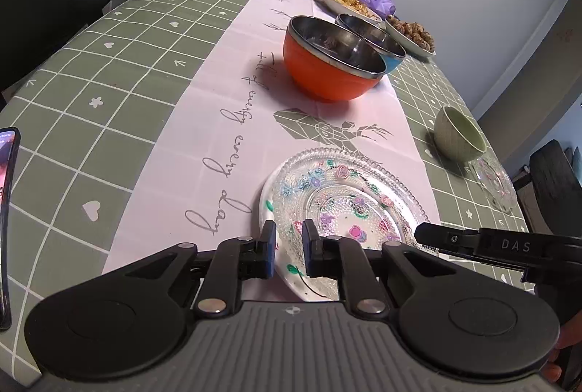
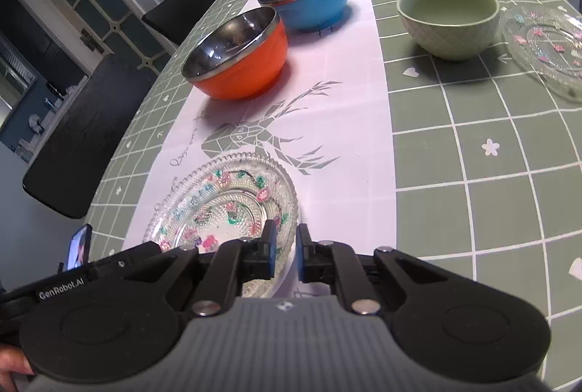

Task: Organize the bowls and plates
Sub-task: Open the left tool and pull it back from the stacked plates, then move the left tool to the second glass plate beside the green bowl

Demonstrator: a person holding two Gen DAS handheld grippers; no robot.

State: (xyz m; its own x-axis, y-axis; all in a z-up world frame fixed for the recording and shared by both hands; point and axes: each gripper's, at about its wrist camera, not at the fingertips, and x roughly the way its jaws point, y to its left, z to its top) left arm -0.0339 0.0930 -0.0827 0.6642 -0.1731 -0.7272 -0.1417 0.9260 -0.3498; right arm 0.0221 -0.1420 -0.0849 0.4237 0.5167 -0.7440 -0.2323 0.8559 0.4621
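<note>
- Writing: "DAS" on the right tool [image 2: 283, 255] arm in the left wrist view; "GenRobot.AI" on the left tool [image 1: 288, 248] arm in the right wrist view; script "every day" on the pink runner [image 1: 203, 123]
- Surroundings: orange bowl [image 1: 329, 64] and blue bowl [image 2: 309, 1] along the runner; green bowl [image 2: 449, 23] and a second glass plate [image 2: 545, 46] toward the tabletop's right edge
- Tools: both slightly spread at the near rim of the glass plate [image 1: 345, 195], near the tabletop's front edge; actual grip cannot be told

Both low wrist views share the glass plate [image 1: 349, 195].
</note>
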